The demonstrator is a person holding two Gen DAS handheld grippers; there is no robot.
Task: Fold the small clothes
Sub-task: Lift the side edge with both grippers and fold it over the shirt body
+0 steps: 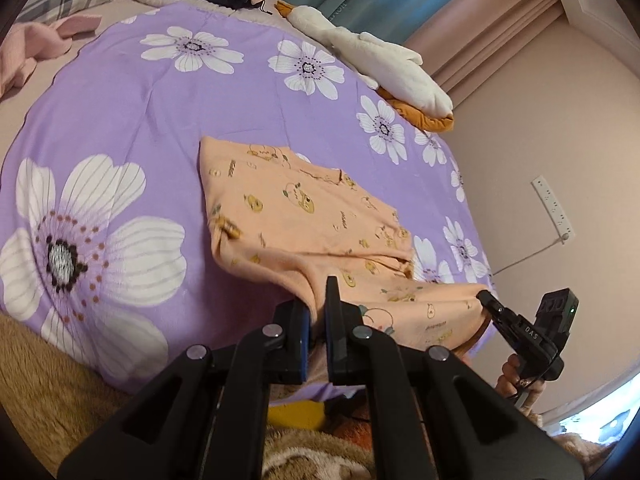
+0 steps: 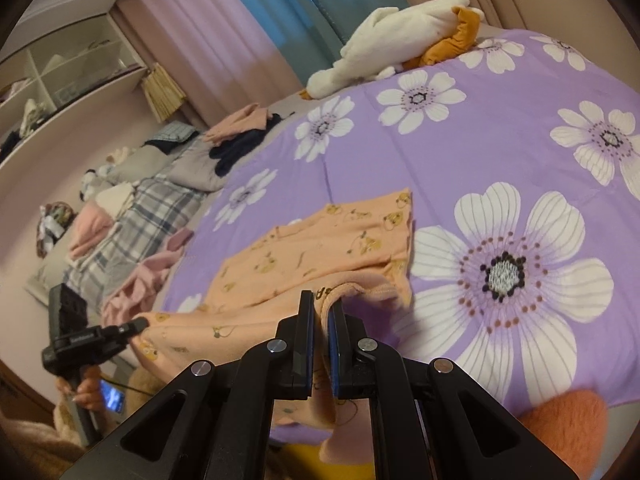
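Bedroom scene: a bed [image 1: 120, 120] covered by a smooth purple sheet printed with large white flowers, pink walls and pleated pink and blue curtains [image 2: 248, 20] behind.

Your task item, a small peach garment [image 1: 288, 216] in soft knit with a yellow cartoon print, lies on the sheet near the bed's near edge. Its far part rests flat; its near hem is lifted off the sheet and stretched between your two tools.

Your left gripper [image 1: 318, 312] has its jaws clenched on one corner of that hem, cloth bunched between the blue pads. Your right gripper [image 2: 322, 320] likewise has its jaws clamped on the other corner, the stitched edge folding over the tips. In each wrist view the opposite tool appears at the frame edge, with only your fingers [image 1: 510, 376] on its handle showing.

Hard to read: the cloth below the jaws hangs out of sight behind the black tool frames, so the garment's type stays unclear.

Outward: a white plush toy [image 1: 384, 64] with orange parts lies at the far bed edge. Dark and pink clothes [image 2: 240, 136] are heaped by a plaid pillow [image 2: 152, 216]. A white power strip [image 1: 554, 208] is fixed to the wall. Shelving [image 2: 60, 76] is blurred; its contents are indistinct.
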